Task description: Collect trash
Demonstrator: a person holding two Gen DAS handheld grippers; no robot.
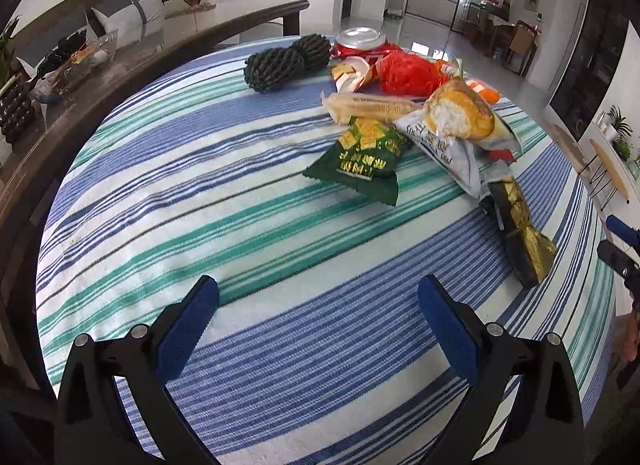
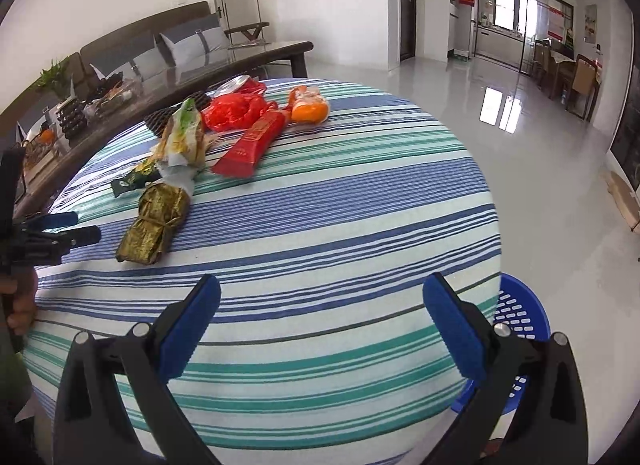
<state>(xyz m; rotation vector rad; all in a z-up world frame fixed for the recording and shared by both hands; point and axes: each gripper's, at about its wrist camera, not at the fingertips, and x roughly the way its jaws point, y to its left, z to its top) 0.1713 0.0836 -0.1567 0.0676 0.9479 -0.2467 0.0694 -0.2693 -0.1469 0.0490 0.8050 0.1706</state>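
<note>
Snack wrappers lie piled at the far side of a round table with a striped cloth (image 1: 240,193). Among them are a green packet (image 1: 360,161), a white and yellow bag (image 1: 456,125), a gold and black wrapper (image 1: 520,237), a red plastic bag (image 1: 404,73) and black foam netting (image 1: 284,61). The right wrist view shows the gold wrapper (image 2: 156,221), a long red packet (image 2: 252,141) and an orange packet (image 2: 310,105). My left gripper (image 1: 318,293) hovers open over the near cloth. My right gripper (image 2: 322,293) is open too, above the table's near edge (image 2: 360,345).
A blue perforated basket (image 2: 516,321) stands on the floor beside the table's right edge. A dark glass-topped coffee table (image 1: 120,53) with bowls and a sofa lie behind the round table. Shiny open floor (image 2: 520,145) stretches to the right toward a dining area.
</note>
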